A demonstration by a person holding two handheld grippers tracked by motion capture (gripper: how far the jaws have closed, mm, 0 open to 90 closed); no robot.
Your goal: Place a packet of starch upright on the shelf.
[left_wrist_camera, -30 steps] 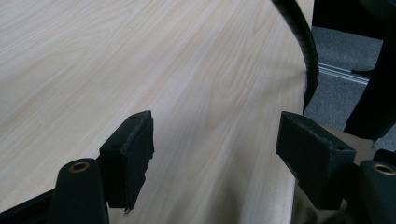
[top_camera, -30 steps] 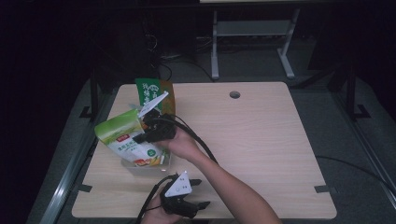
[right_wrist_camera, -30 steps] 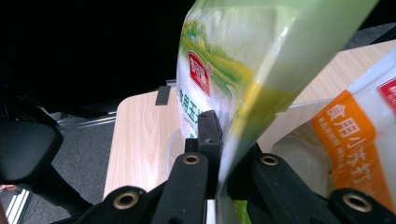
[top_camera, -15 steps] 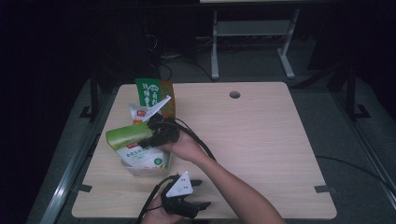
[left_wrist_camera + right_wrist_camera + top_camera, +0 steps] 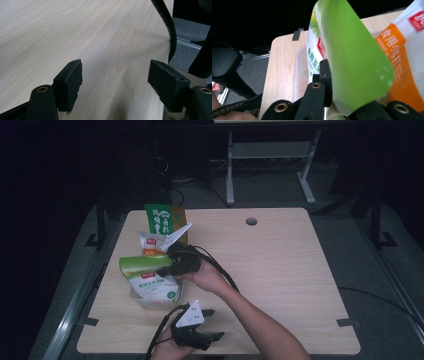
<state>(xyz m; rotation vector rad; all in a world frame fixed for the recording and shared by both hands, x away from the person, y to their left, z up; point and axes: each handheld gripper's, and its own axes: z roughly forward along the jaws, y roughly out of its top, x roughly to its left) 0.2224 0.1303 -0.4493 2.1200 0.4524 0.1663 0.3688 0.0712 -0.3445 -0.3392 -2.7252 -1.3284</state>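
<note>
From above, the right gripper [image 5: 172, 265] reaches across the left half of the bench [image 5: 280, 270], its fingers clamped on the top edge of a green-topped bag [image 5: 150, 275]. The bag hangs tilted into a clear plastic tub [image 5: 137, 296] near the bench's left edge. The log-side motion agrees with the pictures: these fingers have just been closing, with the bag's green flap between them. The right gripper view brings that grip close, showing the flap [image 5: 352, 57] pinched beside one black finger [image 5: 325, 80], the tub's clear wall [image 5: 299, 72] below, and a white-and-orange bag [image 5: 404, 62] just beside it.

The high view alone shows a dark green packet [image 5: 162, 217] standing upright behind the two bags. The left gripper [image 5: 200, 332] is at the near edge, well apart from the bags. Its own view shows its fingers [image 5: 71, 82] spread wide over bare wood, nothing between them.

The packet bears large pale Chinese characters. Both bags carry a red square logo and Chinese print, too small to read.
</note>
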